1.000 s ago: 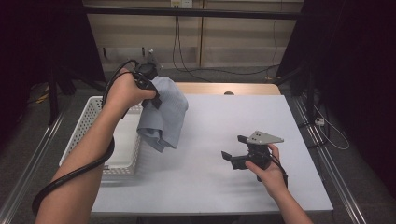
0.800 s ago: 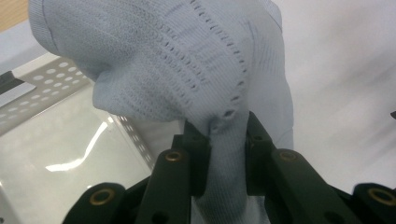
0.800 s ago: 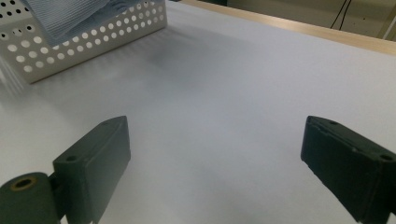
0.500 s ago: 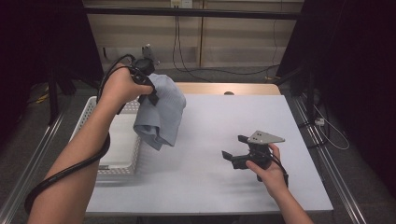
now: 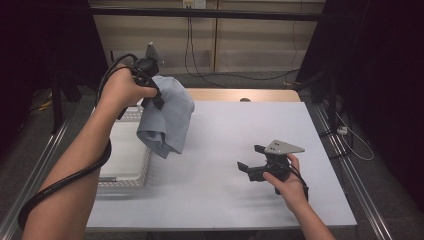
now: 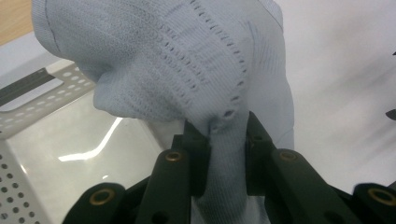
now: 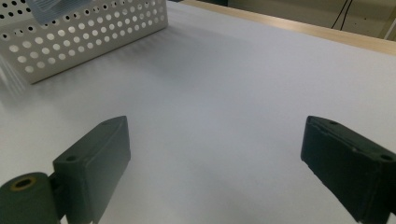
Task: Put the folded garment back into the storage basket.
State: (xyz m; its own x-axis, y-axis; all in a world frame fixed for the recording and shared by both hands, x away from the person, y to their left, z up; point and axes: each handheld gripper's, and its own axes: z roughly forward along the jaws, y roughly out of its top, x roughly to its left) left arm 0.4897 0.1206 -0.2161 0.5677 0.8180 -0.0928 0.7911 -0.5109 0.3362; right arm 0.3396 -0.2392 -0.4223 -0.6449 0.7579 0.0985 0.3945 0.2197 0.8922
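The cloth [image 5: 169, 120] I am carrying is a pale grey-blue knit, soft and rumpled, with a line of small eyelet holes running along a seam that shows clearly in the left gripper view [image 6: 205, 79]. It hangs in loose folds, bunched at the top and drooping to a rounded lower end. Compared with a second ago, I have lifted it higher and drawn it over toward the white perforated basket [image 5: 142, 172], so that its lower end now dangles above the basket's near corner rather than over the bare table [image 5: 225, 200]; my right hand has not moved. My left gripper [image 5: 159, 102] is clamped on a pinched fold of the cloth: in the left gripper view both black jaws press on the fabric from either side, and the rest of the cloth billows up and away beyond them. In the high view the cloth hangs just below and to the right of that gripper, clear of the table. My right gripper [image 5: 250, 162] rests low on the table's right part, well apart from the cloth, its jaws spread wide with nothing between them [image 7: 215, 158].
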